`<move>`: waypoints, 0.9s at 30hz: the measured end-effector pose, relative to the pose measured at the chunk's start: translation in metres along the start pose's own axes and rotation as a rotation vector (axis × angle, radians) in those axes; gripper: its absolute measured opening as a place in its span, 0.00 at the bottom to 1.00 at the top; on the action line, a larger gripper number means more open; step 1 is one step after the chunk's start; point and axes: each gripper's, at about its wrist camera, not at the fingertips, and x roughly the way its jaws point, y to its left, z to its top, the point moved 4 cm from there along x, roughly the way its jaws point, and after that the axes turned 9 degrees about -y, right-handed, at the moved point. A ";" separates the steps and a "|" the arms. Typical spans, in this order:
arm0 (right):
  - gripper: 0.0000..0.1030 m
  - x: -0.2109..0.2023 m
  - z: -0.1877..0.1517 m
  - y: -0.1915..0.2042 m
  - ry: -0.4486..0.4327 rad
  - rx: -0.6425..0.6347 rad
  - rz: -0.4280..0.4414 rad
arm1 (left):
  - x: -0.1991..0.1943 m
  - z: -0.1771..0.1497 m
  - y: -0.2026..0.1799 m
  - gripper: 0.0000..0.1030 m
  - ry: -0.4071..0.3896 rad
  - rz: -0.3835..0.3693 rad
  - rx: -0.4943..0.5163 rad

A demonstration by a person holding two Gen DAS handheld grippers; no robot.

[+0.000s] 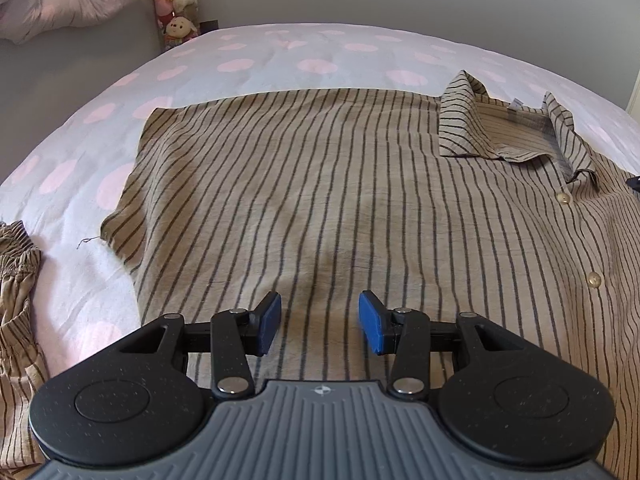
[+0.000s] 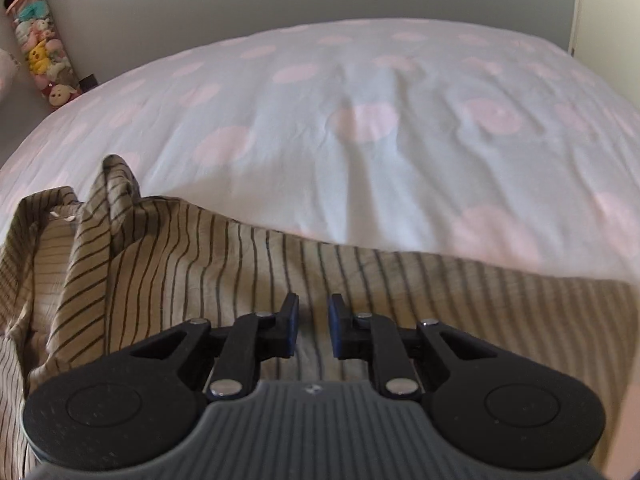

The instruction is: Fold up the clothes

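Beyond and beneath the left gripper (image 1: 319, 322) we see the striped shirt (image 1: 312, 184) spread flat on the spotted bedspread (image 1: 280, 56), its stripes running away from the pads toward the far edge of the cloth. To the left of this claw the shirt's side edge falls off onto bare bedding, and further left a gathered cuff (image 1: 16, 252) of the same striped fabric lies apart from the main panel. The jaws stand well apart, with cloth visible between the blue pads and nothing pinched. To its right and farther off sits the collar (image 1: 504, 128), partly turned up, with the button placket (image 1: 580, 240) running down from it toward us. From the right gripper (image 2: 313, 326) the collar lies to the left and close, rumpled and standing up, while the shirt's far edge runs across just ahead, with only bedspread beyond. Its jaws show a narrower gap, holding nothing that we can make out. We judge the garment's long axis to run side to side across both claws, the left hand nearer the body panel, the right nearer the collar end.
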 end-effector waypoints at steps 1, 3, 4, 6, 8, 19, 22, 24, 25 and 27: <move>0.15 0.006 0.000 0.000 -0.007 0.011 -0.021 | 0.002 0.000 0.001 0.40 0.002 0.002 -0.002; 0.14 0.019 0.006 0.000 -0.024 0.033 -0.055 | 0.006 -0.001 0.004 0.40 0.006 0.005 -0.007; 0.12 0.025 0.009 0.000 -0.031 0.036 -0.071 | 0.008 -0.002 0.005 0.40 0.008 0.007 -0.010; 0.09 0.035 0.015 0.002 -0.039 0.015 -0.104 | 0.011 -0.003 0.005 0.40 0.007 0.010 -0.006; 0.06 0.039 0.020 0.003 -0.041 -0.003 -0.121 | 0.013 -0.002 0.004 0.42 0.003 0.012 0.012; 0.28 -0.054 0.015 -0.038 -0.010 0.054 -0.115 | 0.013 -0.003 0.005 0.47 0.018 -0.005 0.038; 0.28 -0.105 -0.020 -0.053 0.015 0.107 -0.099 | 0.006 -0.005 0.007 0.48 0.046 -0.011 0.031; 0.28 -0.135 -0.050 -0.062 0.049 0.136 -0.092 | -0.001 -0.011 0.007 0.49 0.059 -0.023 0.029; 0.28 -0.150 -0.066 -0.066 0.069 0.143 -0.092 | -0.005 -0.014 0.008 0.49 0.068 -0.029 0.028; 0.28 -0.181 -0.103 -0.075 0.097 0.162 -0.099 | -0.017 -0.020 0.012 0.49 0.091 -0.033 0.009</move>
